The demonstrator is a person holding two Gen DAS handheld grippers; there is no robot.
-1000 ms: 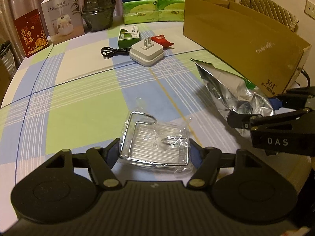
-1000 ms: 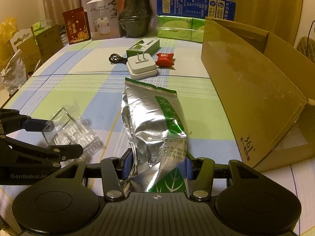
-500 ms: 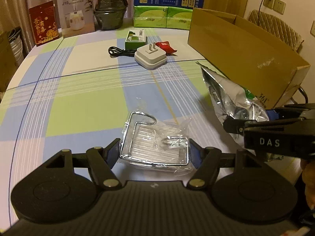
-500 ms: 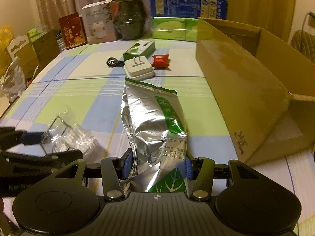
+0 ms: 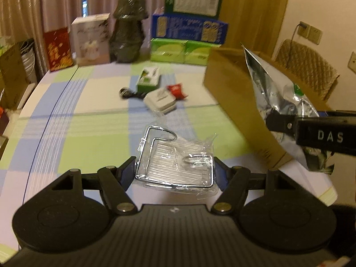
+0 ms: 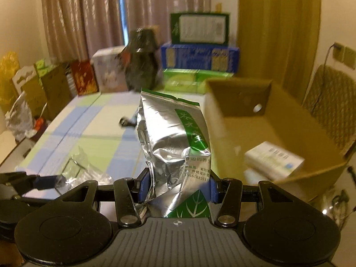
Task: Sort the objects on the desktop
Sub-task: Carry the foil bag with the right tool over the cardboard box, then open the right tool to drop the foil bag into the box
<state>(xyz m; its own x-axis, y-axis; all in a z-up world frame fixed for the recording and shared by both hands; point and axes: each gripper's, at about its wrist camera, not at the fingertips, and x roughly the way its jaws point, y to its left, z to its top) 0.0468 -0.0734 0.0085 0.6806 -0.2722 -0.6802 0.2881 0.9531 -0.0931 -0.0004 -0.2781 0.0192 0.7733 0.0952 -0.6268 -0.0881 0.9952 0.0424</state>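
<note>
The silver foil pouch with its green label stands upright in the right claw, whose blue pads are clenched on its lower part; it hangs in the air just beside the near wall of the open cardboard box. The wire rack in its clear plastic wrap is gripped across its width by the left claw, clear of the checked tabletop.

The pouch's bottom edge is cut off behind the claw body, and its small print is only partly legible. In the left wrist view the right claw covers the pouch's lower half. Inside the box a white carton is blurred, its lettering unreadable. The wrap's loose edges are hard to trace against the cloth.

A second ago both items lay on the tabletop with the claws already closed on them; now both have been lifted, and the box's inside, hidden before, shows from above.

Toward the far edge of the tabletop lie a white charger block, a black cable, a small green-and-white box and a red packet. Along the far edge stand a dark wrapped pot, green tissue packs, a blue carton and gift boxes. Behind are curtains, and a woven chair stands past the box
</note>
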